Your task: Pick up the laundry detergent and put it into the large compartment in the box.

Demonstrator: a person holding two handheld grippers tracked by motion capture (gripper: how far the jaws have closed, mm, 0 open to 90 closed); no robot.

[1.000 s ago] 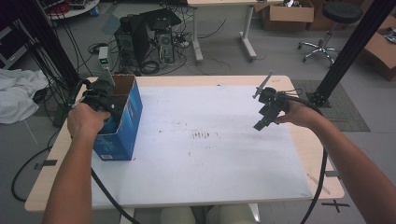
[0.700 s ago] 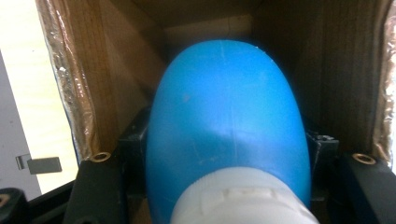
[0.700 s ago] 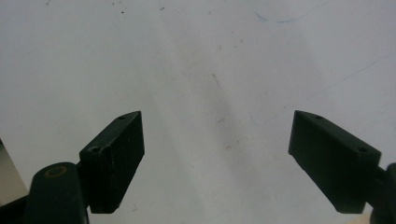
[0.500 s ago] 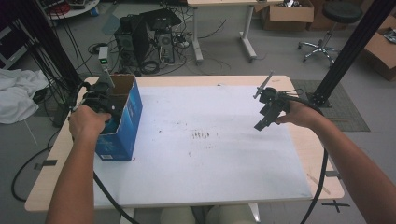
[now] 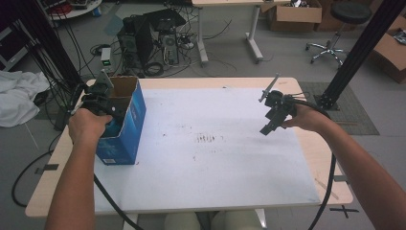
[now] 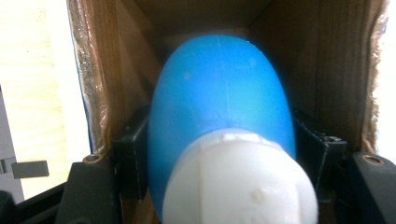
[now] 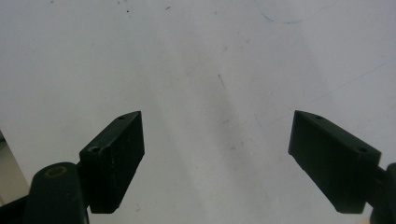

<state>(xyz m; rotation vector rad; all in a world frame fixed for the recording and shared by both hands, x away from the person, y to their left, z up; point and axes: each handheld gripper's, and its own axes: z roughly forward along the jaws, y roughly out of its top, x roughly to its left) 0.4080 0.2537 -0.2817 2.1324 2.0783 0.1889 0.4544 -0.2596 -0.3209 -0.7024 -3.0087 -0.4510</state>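
A blue cardboard box (image 5: pixel 125 125) with its top open stands at the table's left edge. My left gripper (image 5: pixel 109 111) reaches into the box mouth. It is shut on a blue bottle (image 6: pixel 219 112) with a white cap (image 6: pixel 240 184), held between the brown inner walls of the box (image 6: pixel 121 70). My right gripper (image 5: pixel 269 125) hangs above the right side of the white table mat (image 5: pixel 210 163). Its jaws are wide open (image 7: pixel 233 154) and hold nothing, with bare mat below them.
The white mat (image 7: pixel 210 56) covers most of the wooden table (image 5: pixel 316 158) and bears small dark marks (image 5: pixel 206 139) near its middle. Beyond the far edge are computer towers (image 5: pixel 148 36), cables, another table's legs and a black frame post (image 5: pixel 364 48).
My left gripper has shifted slightly toward the near side at the box mouth. The right gripper has not moved.
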